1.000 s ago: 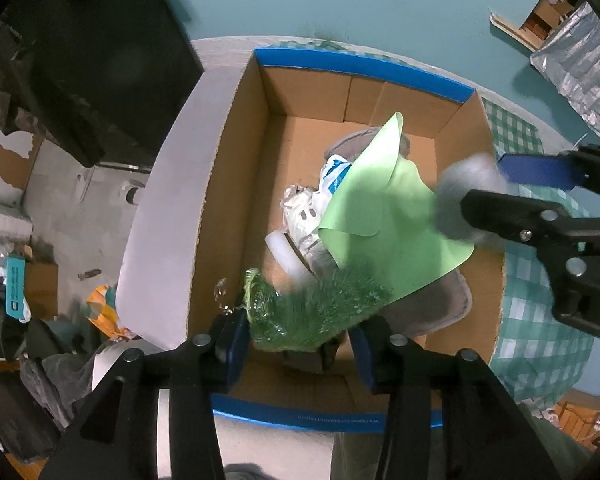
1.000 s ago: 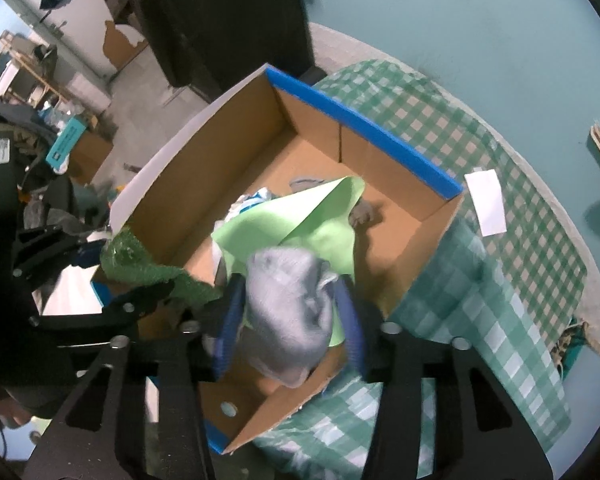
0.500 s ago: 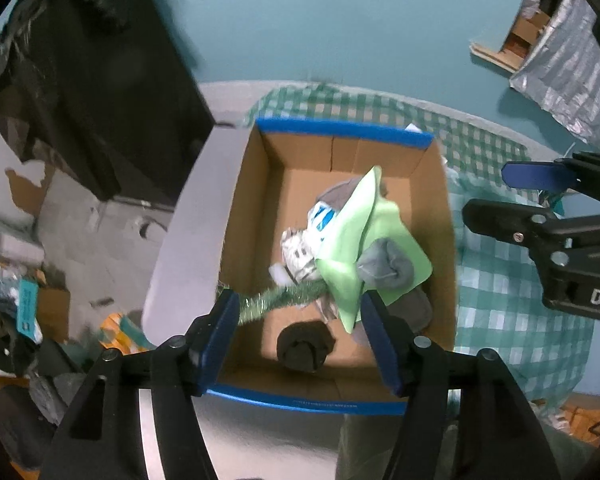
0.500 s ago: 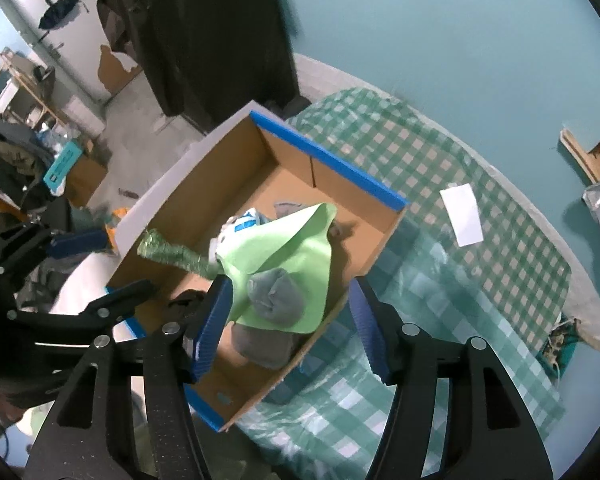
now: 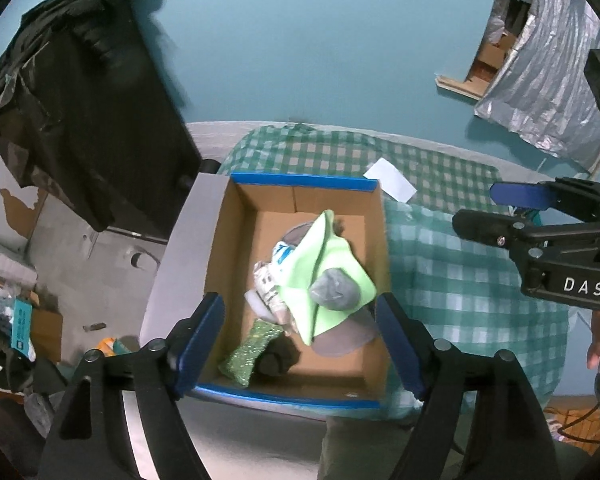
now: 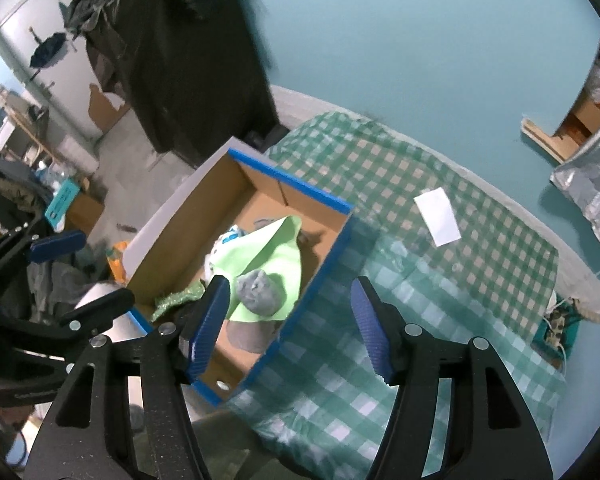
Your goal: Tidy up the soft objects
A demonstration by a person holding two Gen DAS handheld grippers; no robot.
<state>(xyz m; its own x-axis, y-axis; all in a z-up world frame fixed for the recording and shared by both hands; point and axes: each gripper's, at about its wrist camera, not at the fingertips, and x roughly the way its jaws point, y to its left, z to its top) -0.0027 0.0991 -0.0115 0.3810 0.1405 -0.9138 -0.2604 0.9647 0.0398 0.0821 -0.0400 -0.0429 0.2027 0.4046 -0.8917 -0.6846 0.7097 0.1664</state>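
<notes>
Both hand-held grippers hang above the open brown cardboard box with blue-taped rims [image 5: 300, 179], and neither carries anything. The left hand-held gripper [image 5: 300, 340] has its jaws spread wide and opening further, nothing between the blue pads; the box's contents show in the gap far below. The right hand-held gripper [image 6: 290, 324] is released too, its jaws parted and still edging apart, straddling the box's near corner from above without touching it.

Inside the box the soft things lie heaped toward the near end. A light green sheet of soft foam or cloth [image 5: 320, 276] drapes over the pile, one corner sticking up toward the far wall. A balled grey sock [image 5: 334, 288] sits on top of that sheet. Beneath it a larger grey fabric piece [image 5: 340, 344] pokes out on the box floor. A white and blue crumpled item [image 5: 280, 254] lies beside the sheet, and a sparkly green scrubbing cloth [image 5: 248, 354] rests in the near corner, touching a dark rolled sock [image 5: 278, 358].

The box stands on a tabletop spread with a green and white checked cloth [image 6: 420, 280]; a white paper slip [image 6: 438, 216] lies on the cloth beyond the box.
</notes>
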